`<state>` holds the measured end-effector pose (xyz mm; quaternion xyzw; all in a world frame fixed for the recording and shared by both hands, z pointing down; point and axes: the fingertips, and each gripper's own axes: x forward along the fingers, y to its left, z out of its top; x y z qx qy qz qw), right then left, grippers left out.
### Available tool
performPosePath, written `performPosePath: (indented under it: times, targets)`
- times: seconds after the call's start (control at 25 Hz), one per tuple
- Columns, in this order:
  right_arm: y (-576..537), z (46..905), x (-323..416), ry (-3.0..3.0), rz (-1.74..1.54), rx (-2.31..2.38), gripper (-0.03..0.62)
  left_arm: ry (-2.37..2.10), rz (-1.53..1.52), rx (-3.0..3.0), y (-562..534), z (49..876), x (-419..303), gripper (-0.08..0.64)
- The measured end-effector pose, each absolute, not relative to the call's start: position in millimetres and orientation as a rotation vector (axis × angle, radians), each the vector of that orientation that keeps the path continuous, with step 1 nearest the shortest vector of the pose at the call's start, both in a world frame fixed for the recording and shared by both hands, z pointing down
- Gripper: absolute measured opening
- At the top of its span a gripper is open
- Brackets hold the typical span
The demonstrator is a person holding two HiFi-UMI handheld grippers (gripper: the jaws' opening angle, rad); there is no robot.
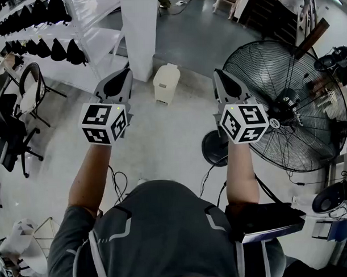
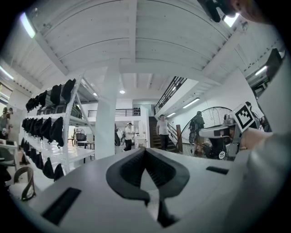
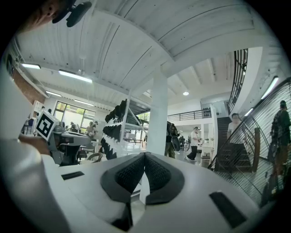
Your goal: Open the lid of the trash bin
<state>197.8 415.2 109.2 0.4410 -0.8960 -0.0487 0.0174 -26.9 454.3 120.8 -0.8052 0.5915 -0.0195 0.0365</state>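
Huge black floor fan (image 1: 286, 103) fills the right side, and a white shelf rack (image 1: 99, 38) sits far left. The white trash bin (image 1: 166, 82) stands on the floor near the pillar (image 1: 140, 28), lid down, well ahead of the 2 grippers and between them. The left gripper (image 2: 144, 151) and right gripper (image 3: 144, 155) are held level, jaws pressed together on nothing.

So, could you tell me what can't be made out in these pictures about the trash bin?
- Trash bin, head view: too small to show its lid's hinge or handle.
- Floor ahead: hidden by the left gripper and right gripper bodies in their own views.
- Shelves, head view: cut off by the top-left edge.
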Motion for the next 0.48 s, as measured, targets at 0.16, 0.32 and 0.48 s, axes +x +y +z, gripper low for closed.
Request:
performPosePath:
  times: [0.16,0.32,0.48]
  targets:
    - [413.7,105.6,198.0,-2.775,-0.168,1.382,0.026,1.785,-0.035,-2.461,455.7,110.7,-27.0,0.009]
    - [415.0,105.0,197.1,-2.752,-0.218,1.39,0.026,1.801,-0.038,-2.448,455.3,113.2,-28.7,0.009]
    - [415.9,101.4,198.3,-2.756,-0.236,1.449,0.026,1.805,-0.036,-2.449,453.8,118.6,-30.2,0.009]
